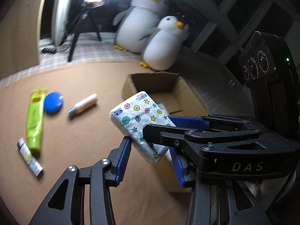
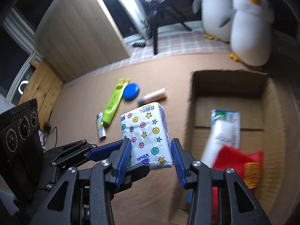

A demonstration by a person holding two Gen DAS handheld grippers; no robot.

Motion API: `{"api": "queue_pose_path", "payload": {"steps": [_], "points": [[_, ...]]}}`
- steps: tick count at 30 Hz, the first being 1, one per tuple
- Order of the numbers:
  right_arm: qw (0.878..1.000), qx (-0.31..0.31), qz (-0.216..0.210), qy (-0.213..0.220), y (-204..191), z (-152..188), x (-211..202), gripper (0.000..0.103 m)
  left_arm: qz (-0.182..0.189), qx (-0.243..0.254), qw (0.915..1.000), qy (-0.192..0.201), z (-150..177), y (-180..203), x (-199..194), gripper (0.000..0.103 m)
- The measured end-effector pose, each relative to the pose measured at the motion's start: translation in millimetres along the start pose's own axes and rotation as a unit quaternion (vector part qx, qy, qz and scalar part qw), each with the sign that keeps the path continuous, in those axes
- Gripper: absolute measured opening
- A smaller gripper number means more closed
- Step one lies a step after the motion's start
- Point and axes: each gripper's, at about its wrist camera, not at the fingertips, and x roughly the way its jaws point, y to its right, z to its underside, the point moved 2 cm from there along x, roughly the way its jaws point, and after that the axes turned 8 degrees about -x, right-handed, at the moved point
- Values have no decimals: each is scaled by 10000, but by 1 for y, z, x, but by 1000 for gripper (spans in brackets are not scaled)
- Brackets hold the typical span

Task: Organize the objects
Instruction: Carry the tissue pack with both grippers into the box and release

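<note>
A white tissue pack with coloured dots and stars (image 1: 137,120) (image 2: 145,131) is held in the air left of the open cardboard box (image 1: 185,93) (image 2: 230,86). Both grippers are on it. My left gripper (image 1: 150,150) pinches its lower end between the blue pads. My right gripper (image 2: 151,155) has its pads on both sides of the pack; it shows in the left wrist view (image 1: 159,127) crossing over the pack. The box holds a white-and-blue pouch (image 2: 225,127) and a red packet (image 2: 241,161).
On the tan table lie a green tube (image 1: 35,120) (image 2: 116,101), a blue round lid (image 1: 53,103) (image 2: 131,91), a pink pen-like tube (image 1: 84,104) (image 2: 153,95) and a small silver stick (image 1: 30,157) (image 2: 101,125). Two plush penguins (image 1: 150,31) (image 2: 249,24) stand behind the box.
</note>
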Motion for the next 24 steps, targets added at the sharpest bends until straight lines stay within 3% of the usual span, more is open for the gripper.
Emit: {"api": "queue_pose_path", "payload": {"steps": [14, 24], "points": [[9974, 556, 381, 269, 82, 4, -32, 40, 256, 431, 9985, -209, -28, 69, 61, 45], [9958, 681, 489, 359, 99, 7, -41, 41, 164, 496, 9984, -228, -30, 80, 73, 47]]}}
